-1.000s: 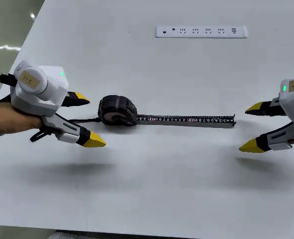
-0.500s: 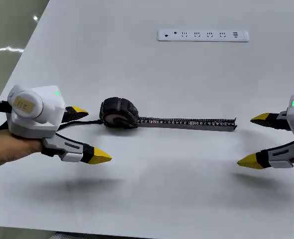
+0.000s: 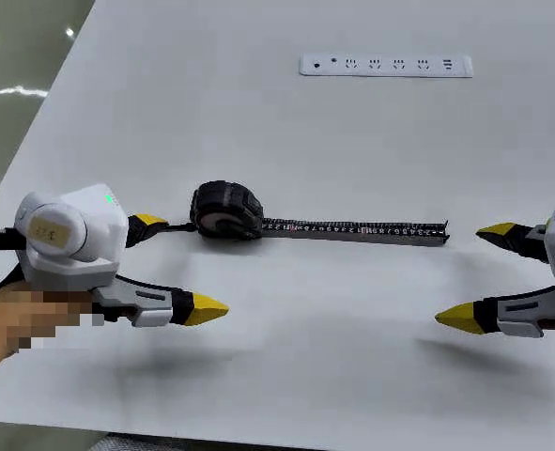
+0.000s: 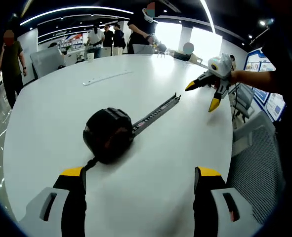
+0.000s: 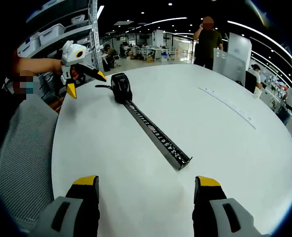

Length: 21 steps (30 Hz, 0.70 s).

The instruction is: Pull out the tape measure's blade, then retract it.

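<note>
1. Head view: the tape measure (image 3: pixel 225 209) lies on the white table (image 3: pixel 305 141) with its blade (image 3: pixel 352 228) drawn out, running straight off toward my right. The left gripper (image 3: pixel 181 264) hovers just beside the tape measure, jaws spread and holding nothing. The right gripper (image 3: pixel 470 274) hangs just past the blade's hooked end (image 3: pixel 443 232), jaws likewise wide apart and empty.
2. Left gripper view: the tape measure (image 4: pixel 108 134) sits just ahead, closer to the left jaw than to the middle of the gap. The blade (image 4: pixel 155 111) runs away from me toward the right gripper (image 4: pixel 201 97). I judge this gripper the nearer one for steadying or working the tape measure.
3. Right gripper view: the blade's long axis points almost straight back at me. Its hooked end (image 5: pixel 183 162) lies ahead between the two open jaws, touching neither. With the blade out, I judge retraction comes next, and that turns on the tape measure (image 5: pixel 121 86) at the far end, beside the left gripper (image 5: pixel 86 85).
</note>
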Available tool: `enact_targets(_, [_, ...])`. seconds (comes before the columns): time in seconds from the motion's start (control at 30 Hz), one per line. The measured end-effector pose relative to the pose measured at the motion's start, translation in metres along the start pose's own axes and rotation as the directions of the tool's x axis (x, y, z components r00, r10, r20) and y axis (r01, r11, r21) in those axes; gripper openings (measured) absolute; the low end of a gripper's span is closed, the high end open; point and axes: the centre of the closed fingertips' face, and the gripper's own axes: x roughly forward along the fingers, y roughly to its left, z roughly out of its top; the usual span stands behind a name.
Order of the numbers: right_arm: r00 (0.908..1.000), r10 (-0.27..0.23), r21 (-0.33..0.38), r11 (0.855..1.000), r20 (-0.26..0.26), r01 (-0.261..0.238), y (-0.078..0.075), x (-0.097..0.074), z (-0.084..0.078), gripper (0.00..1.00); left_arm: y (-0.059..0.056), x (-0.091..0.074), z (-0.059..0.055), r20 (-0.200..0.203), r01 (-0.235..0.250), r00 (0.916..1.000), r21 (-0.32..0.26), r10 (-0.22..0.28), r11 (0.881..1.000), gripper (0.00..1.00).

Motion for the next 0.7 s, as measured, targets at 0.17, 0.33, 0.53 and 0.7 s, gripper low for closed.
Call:
enact_targets(0.17, [0.9993, -0.024, 0.022, 0.999, 0.030, 0.024, 0.005, 0.000, 0.003, 0.80, -0.002, 0.000, 0.002, 0.036, -0.044, 0.9983, -0.023, 0.045, 0.999, 0.89])
enact_targets(0.33, [0.9974, -0.043, 0.037, 0.998, 0.058, 0.041, 0.008, -0.001, 0.008, 0.82, -0.008, 0.000, 0.008, 0.079, -0.075, 0.9938, -0.036, 0.078, 0.997, 0.91])
enact_targets(0.53, [0.9909, -0.086, 0.060, 0.995, 0.103, 0.080, 0.010, -0.005, 0.017, 0.84, -0.014, -0.004, 0.013, 0.126, -0.118, 0.9842, -0.057, 0.124, 0.991, 0.92])
enact_targets(0.7, [0.9868, -0.104, 0.079, 0.992, 0.124, 0.095, 0.014, -0.008, 0.018, 0.86, -0.022, -0.007, 0.015, 0.150, -0.140, 0.9770, -0.079, 0.151, 0.987, 0.92])
